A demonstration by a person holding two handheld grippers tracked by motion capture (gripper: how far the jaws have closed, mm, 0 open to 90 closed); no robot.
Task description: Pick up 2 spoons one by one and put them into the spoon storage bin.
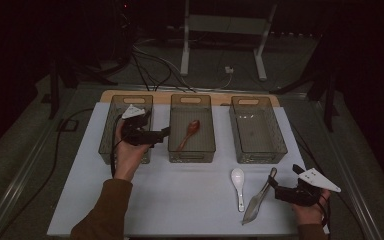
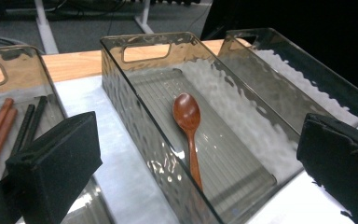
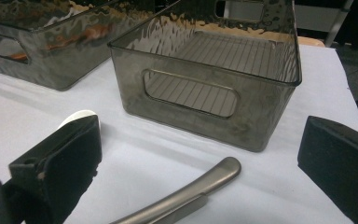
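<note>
Half the metal tongs (image 3: 182,196) run off the right gripper view's edge.

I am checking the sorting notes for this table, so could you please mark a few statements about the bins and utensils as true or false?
1. The wooden spoon lies inside the middle bin. True.
2. The right bin holds the white spoon. False: that bin is empty; the white spoon lies on the white mat.
3. The left gripper has its jaws open with nothing between them. True.
4. The metal tongs sit in the left bin. False: they lie on the mat by the right gripper; the left bin holds chopsticks.
</note>
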